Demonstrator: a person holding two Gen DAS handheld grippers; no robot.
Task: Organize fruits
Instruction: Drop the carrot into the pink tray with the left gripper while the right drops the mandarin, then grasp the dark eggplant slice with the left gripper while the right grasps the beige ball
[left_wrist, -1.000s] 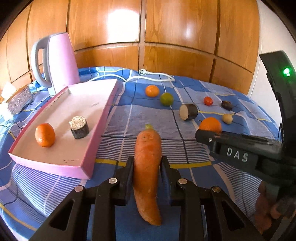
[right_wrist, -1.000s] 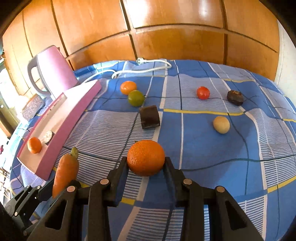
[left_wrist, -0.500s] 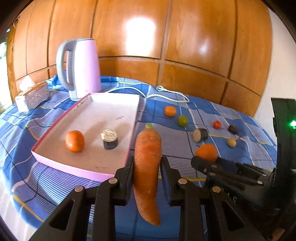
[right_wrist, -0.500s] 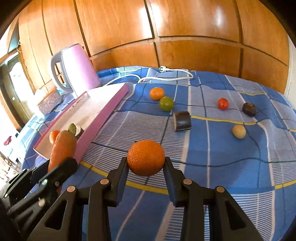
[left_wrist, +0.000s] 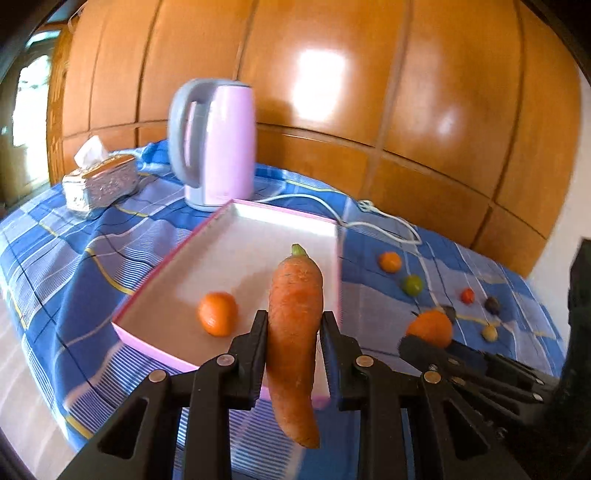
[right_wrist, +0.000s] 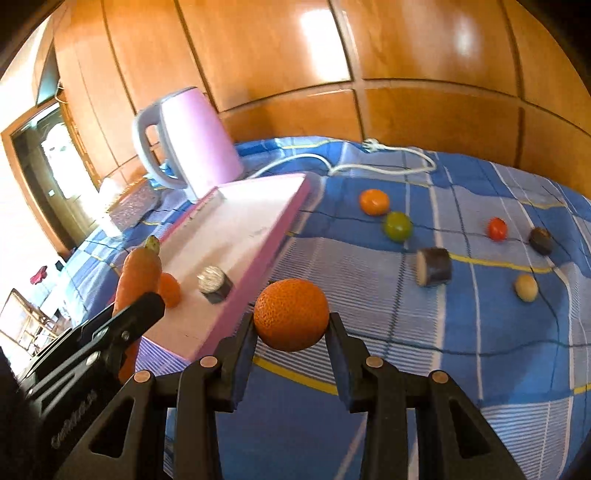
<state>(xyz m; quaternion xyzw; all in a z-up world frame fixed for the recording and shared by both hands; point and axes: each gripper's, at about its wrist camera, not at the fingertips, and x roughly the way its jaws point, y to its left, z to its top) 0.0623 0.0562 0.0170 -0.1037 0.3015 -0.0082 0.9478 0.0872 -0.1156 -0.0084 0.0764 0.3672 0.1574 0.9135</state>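
My left gripper (left_wrist: 293, 325) is shut on a long orange carrot (left_wrist: 295, 332) and holds it in the air over the near end of the pink tray (left_wrist: 280, 218). Inside the tray lies a small orange (left_wrist: 217, 313). My right gripper (right_wrist: 291, 321) is shut on a large orange (right_wrist: 291, 314), raised just right of the tray's side wall (right_wrist: 273, 243). From the right wrist view the carrot (right_wrist: 138, 273) and left gripper (right_wrist: 147, 301) are at the left, with a foil-topped dark piece (right_wrist: 214, 282) in the tray.
A pink kettle (left_wrist: 218, 144) stands behind the tray, its white cord (right_wrist: 369, 162) trailing over the blue checked cloth. A silver tissue box (left_wrist: 99, 184) sits far left. On the cloth to the right lie a small orange (right_wrist: 374, 201), a green fruit (right_wrist: 397, 226), a dark cut piece (right_wrist: 434, 266), a red fruit (right_wrist: 496, 229) and others.
Both grippers have risen and moved left toward the tray, still holding the carrot and the orange. The carrot now hangs over the tray's near end.
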